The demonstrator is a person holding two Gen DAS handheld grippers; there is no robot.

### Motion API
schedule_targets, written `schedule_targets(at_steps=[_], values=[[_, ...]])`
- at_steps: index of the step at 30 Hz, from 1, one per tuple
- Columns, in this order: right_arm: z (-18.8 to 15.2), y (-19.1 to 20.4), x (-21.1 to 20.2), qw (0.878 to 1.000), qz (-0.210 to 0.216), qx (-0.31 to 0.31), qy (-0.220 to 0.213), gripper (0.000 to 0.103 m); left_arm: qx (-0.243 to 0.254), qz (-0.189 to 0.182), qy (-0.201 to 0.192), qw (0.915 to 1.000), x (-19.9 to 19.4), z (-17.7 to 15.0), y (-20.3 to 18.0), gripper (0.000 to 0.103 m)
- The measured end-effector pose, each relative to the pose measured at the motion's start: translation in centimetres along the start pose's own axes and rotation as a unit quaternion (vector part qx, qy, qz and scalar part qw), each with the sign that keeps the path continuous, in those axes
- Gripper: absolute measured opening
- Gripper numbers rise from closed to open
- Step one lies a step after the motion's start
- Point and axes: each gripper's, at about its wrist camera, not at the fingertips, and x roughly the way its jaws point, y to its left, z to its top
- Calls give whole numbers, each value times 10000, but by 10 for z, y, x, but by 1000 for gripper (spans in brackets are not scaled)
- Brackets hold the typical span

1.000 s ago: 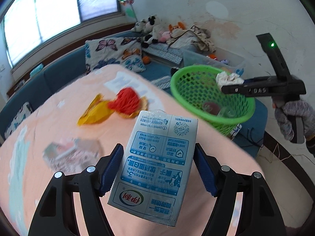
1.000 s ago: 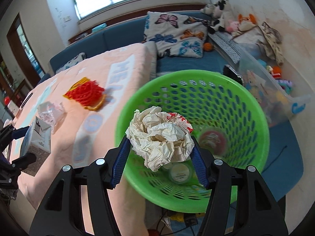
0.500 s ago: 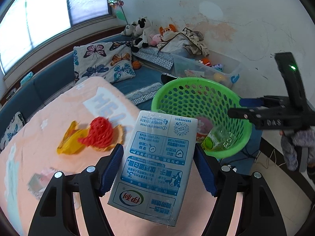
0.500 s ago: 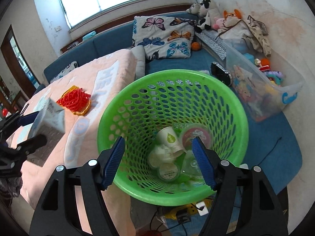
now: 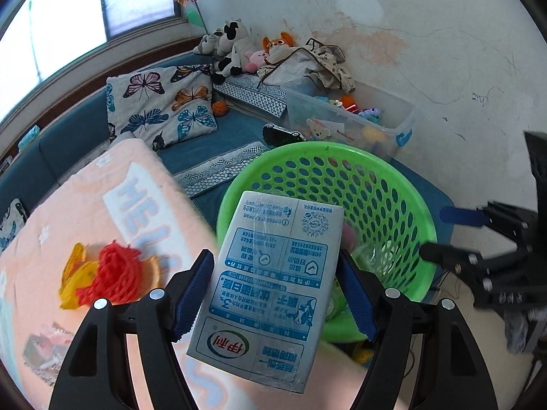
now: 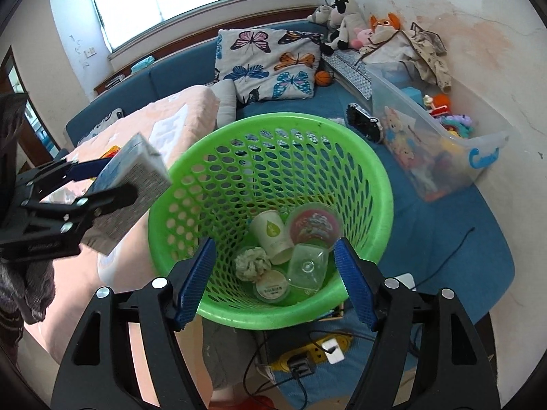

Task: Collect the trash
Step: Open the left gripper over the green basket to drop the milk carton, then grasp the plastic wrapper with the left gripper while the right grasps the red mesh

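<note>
While the left claw point(image 5: 273, 294) grips the grey-and-blue milk carton point(image 5: 270, 283) just short of the green perforated plastic basket point(image 6: 359, 157) and the right claw point(image 6: 273, 285) hangs empty above it, an early release could bounce the carton off the rim.

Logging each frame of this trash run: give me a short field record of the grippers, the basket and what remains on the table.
left gripper: jaws shut on milk carton, held beside the basket rim
right gripper: jaws open, empty, above basket
green basket: holds paper cup, crumpled paper, lids
table: red net on yellow wrapper
</note>
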Motion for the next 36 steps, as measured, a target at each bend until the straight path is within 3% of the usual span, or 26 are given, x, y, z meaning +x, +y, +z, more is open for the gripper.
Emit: schedule_targets(at_steps=[11,13,17,25,36], values=[[-2,-1,-3,10000,-34,-61,-18,73,-212,-45,8,9998,16,8,-6,72],[-3,0,-3,10000,-15,-68,-27,73,-262,-58,-51,9996,13,7,-4,80],[-4,5,-5,9999,9,-115,-38,73,-295,-59,-137,9995,4,3,-1,80],[-1,29,-5,9994,179,-282,-77,74,-526,58,-313,9981,-29,-21,21,80],[11,84,5,9962,489,-710,-69,76,-1086,546,-441,9916,-77,-74,78,80]])
